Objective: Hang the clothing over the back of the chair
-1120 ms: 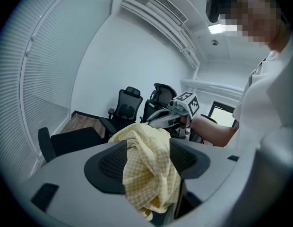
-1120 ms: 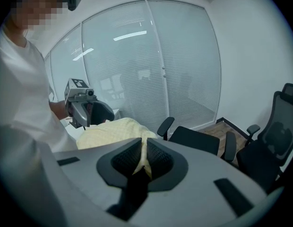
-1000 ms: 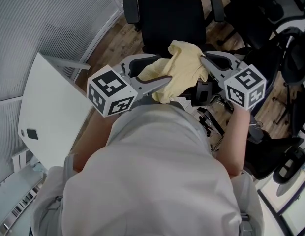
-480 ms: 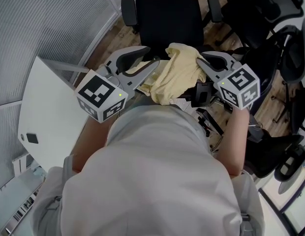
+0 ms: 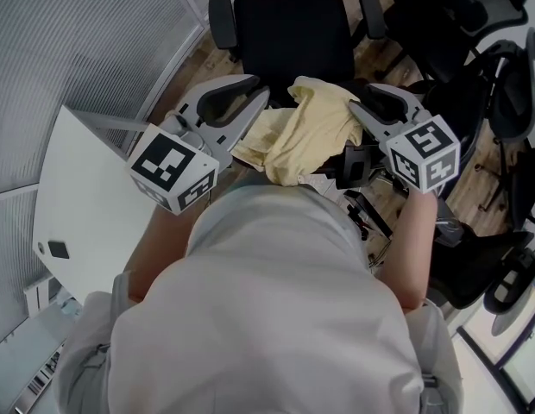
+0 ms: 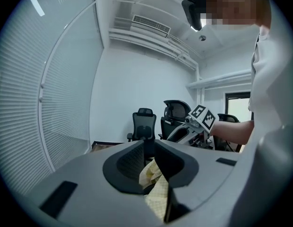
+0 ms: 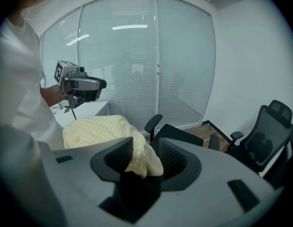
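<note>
Mid-regrasp: left gripper (image 5: 261, 102) jaws had just closed narrow on the cloth (image 5: 306, 128), right gripper (image 5: 358, 110) jaws had just opened wide around it, cloth bunched between them near the chair (image 5: 293, 33); next probably needed a right re-pinch, then draping.

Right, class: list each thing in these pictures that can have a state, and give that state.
Yellow garment: bunched, between both grippers.
Left gripper: jaws just closed, shut on the garment.
Right gripper: jaws just opened, garment lying between them.
Black chair: upright, beyond the garment.
</note>
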A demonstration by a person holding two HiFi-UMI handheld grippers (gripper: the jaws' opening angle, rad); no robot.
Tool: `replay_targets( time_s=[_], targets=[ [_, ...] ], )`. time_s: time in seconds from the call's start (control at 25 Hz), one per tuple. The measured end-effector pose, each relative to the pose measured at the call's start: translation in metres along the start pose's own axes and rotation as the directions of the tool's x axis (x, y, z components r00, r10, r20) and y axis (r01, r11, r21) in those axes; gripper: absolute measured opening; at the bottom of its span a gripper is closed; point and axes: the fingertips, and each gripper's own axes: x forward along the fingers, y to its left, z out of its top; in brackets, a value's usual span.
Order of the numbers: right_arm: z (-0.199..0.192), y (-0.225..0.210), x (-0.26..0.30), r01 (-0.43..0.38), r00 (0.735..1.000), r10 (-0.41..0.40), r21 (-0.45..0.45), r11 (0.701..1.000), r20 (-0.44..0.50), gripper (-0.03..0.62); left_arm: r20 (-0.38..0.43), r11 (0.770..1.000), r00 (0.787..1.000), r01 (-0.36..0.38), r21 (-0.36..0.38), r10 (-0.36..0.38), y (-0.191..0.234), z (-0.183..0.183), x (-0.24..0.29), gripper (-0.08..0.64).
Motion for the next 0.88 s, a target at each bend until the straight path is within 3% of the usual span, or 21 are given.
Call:
replay_targets(
  time_s=[0.24,0.52,0.64,0.8,0.88],
  targets=[
    [0.006,-0.010,-0.009,0.058,0.997,-0.060,0.033,0.998,0.040,0.176,0.016,1.000,1.000,-0.019,-0.001,0.019,0.009,0.003,0.000,0.064],
    [0.013,-0.032,-0.028,0.197,0.975,-0.201,0.044,0.979,0.093,0.175,0.032,0.999,0.998,-0.045,0.001,0.045,0.019,0.005,0.002,0.049],
    [0.024,-0.029,-0.033,0.197,0.965,-0.205,0.068,0.978,0.162,0.170,0.047,0.999,0.998,-0.049,-0.005,0.049,0.022,0.008,0.002,0.046],
    [0.040,-0.025,-0.045,0.201,0.932,-0.222,0.101,0.974,0.286,0.061,0.075,0.998,0.996,-0.058,0.003,0.057,0.024,0.016,0.000,0.043],
    [0.048,-0.025,-0.052,0.188,0.905,-0.233,0.158,0.970,0.356,0.041,0.094,0.998,0.993,-0.065,0.006,0.064,0.025,0.021,-0.002,0.041]
  ],
)
